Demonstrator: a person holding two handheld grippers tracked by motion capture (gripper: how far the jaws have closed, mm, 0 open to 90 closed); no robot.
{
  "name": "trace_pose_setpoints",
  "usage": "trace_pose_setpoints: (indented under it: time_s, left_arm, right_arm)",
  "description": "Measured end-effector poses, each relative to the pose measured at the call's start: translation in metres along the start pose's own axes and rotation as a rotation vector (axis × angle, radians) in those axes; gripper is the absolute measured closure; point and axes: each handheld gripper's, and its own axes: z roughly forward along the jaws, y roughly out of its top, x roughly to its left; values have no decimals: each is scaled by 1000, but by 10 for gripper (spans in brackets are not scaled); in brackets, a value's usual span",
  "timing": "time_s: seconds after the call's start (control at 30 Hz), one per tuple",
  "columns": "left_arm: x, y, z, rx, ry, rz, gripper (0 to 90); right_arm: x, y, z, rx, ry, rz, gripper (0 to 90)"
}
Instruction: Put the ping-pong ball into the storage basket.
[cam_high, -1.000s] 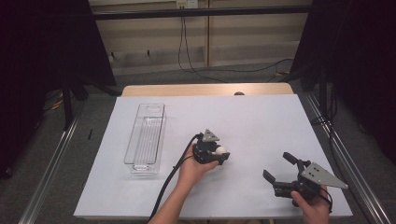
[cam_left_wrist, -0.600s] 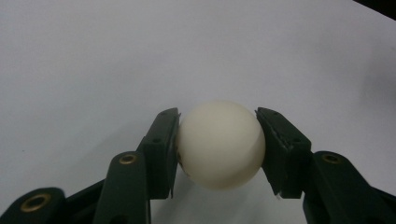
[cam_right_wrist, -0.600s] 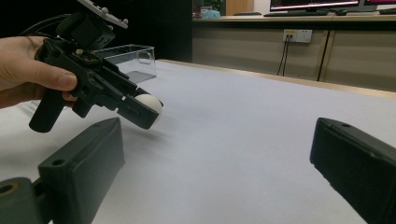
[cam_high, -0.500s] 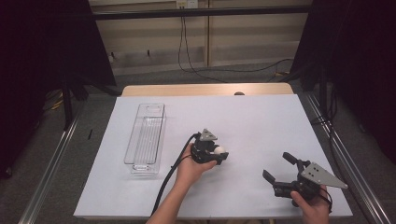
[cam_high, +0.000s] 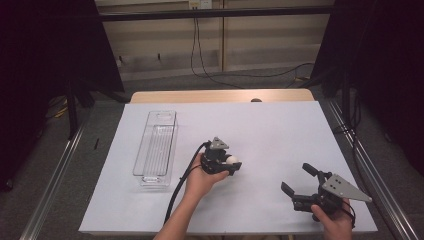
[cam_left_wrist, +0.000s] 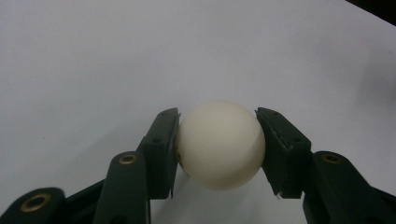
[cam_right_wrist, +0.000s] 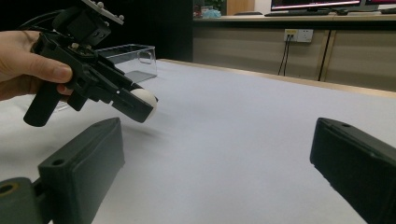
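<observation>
Small, smooth, round ball (cam_left_wrist: 220, 144), likely light and slippery. Held across its middle between left gripper (cam_left_wrist: 219, 149) pads, squeezed shut. Right gripper (cam_right_wrist: 215, 163) wide open, empty.

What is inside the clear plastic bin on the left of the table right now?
The clear bin looks empty in the high view: only its ribbed transparent floor and the white table cover show through. The white ball is not in it; the left gripper holds that, off to its right.

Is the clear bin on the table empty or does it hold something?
Empty, as far as the high view shows: the clear bin stands upright with nothing visible inside; the white ball is outside it.
</observation>
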Motion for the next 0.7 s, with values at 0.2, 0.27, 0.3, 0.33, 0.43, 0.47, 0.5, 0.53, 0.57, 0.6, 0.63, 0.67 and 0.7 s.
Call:
trace_pose_setpoints:
  time_s: [0.2,0.27,0.3,0.33,0.43,0.47,0.5,0.53,0.57,0.6,0.63,0.67,0.7]
  left_arm:
    - [-1,0,-3,2,9,-5,511]
    - [0,0,-4,10,5,-4,511]
    - [0,0,-4,9,9,-5,511]
    - [0,0,-4,7,8,-10,511]
    - [1,0,-5,11,10,-4,511]
    - [1,0,-5,10,10,-5,512]
    - [1,0,-6,11,14,-3,512]
    - [1,0,-6,10,13,-8,512]
    - [1,0,-6,9,13,-10,512]
    - [2,0,-6,12,14,-8,511]
    - [2,0,-7,17,14,-5,511]
    - [2,0,-7,15,15,-9,511]
    - [2,0,-7,13,14,-8,511]
  right_arm:
    - [0,0,0,4,2,1,26]
    - [0,0,0,5,3,2,26]
    - [0,0,0,4,3,3,26]
    - [1,0,0,1,0,6,26]
    - [0,0,0,1,-1,1,26]
    - [0,0,0,4,2,1,26]
    - [0,0,0,4,1,1,26]
    - [0,0,0,4,2,2,26]
    - [0,0,0,5,3,2,26]
    - [1,0,1,0,-3,8,26]
    - [1,0,1,0,-2,7,26]
    - [1,0,1,3,2,3,26]
    - [1,0,1,2,2,3,26]
